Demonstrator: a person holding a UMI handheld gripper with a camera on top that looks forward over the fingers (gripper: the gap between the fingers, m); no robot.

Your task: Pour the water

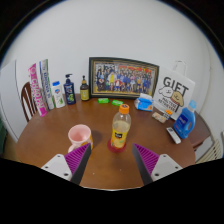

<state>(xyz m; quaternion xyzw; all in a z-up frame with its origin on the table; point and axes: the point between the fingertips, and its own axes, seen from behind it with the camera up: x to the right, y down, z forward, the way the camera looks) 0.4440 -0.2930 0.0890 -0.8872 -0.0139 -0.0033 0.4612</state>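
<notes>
A clear bottle of orange drink [120, 128] with an orange cap and yellow label stands upright on the round wooden table [110, 165], just ahead of my fingers and between their lines. A pink cup [79, 136] stands to its left, right above my left fingertip. My gripper [112, 157] is open, its purple pads [78, 160] spread wide, with only bare table between them. Neither finger touches the bottle or the cup.
At the table's back stand a framed group photo [123, 77], a dark pump bottle [69, 90], a small brown bottle [85, 91] and tubes [38, 88]. A gift bag [172, 92], a blue bottle [185, 122] and a blue tub [145, 102] sit right. A chair [27, 100] stands left.
</notes>
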